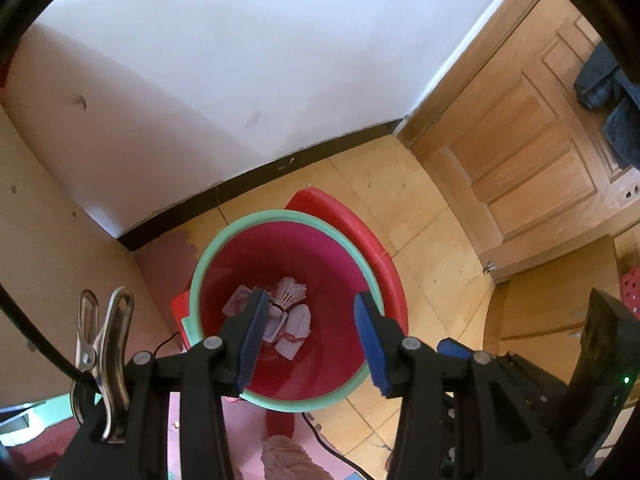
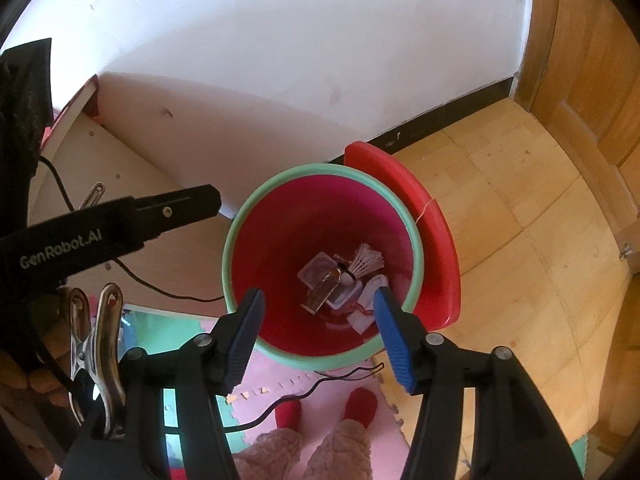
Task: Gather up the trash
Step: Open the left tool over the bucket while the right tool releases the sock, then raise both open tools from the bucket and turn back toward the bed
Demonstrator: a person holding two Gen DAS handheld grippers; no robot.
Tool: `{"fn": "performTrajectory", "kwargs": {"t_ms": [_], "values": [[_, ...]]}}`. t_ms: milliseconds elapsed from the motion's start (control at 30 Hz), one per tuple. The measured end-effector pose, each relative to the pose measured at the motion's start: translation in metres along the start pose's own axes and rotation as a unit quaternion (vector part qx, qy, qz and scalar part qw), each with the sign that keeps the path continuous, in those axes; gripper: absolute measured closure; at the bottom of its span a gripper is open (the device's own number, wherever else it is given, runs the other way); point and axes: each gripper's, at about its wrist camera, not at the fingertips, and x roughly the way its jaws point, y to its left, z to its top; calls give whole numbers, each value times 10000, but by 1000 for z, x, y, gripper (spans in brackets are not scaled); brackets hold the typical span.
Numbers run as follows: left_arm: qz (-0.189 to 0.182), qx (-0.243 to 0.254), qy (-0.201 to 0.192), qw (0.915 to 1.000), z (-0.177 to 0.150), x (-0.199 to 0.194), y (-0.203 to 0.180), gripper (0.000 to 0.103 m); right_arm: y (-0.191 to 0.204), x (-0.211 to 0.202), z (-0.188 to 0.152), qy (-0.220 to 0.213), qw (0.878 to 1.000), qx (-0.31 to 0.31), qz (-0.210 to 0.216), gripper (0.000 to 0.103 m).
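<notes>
The white wall (image 1: 240, 80) and the wooden floor (image 1: 440, 240) frame the scene, with a wooden door (image 1: 520, 140) to one side and a red dustpan (image 2: 436, 232) leaning behind the bin. The red bin (image 2: 320, 220) with its pale green rim stands on the floor directly below both pairs of tongs, and the trash lies at its bottom: a clear plastic tray (image 2: 316, 272), crumpled white paper (image 1: 298, 320), a brown scrap (image 2: 322, 294) and a white shuttlecock (image 2: 366, 260). The left tongs (image 1: 316, 336) point steeply down into the bin mouth, blue pads apart with nothing between them. The right tongs (image 2: 320, 332) hang likewise over the near rim, jaws wide and empty; the left tongs' black finger shows beside them at the bin's left edge. Neither is clearly nearer. With everything seen lying in the bin, the next piece, I judge, must be sought elsewhere, beyond the pink foam mat (image 2: 280, 376) where the person's red slippers (image 2: 360, 404) stand.
</notes>
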Motion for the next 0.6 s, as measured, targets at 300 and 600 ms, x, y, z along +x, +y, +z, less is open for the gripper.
{"fn": "performTrajectory", "kwargs": {"t_ms": [300,600], "values": [[126,-271,-232,9993,-9,-46,-9,56,5,-37,1,-365,9993,31,-7,45],[307,-365,-438,9979,-20,-108,-5,57,21,-83,1,-564,9980,-286,-8,45]]}}
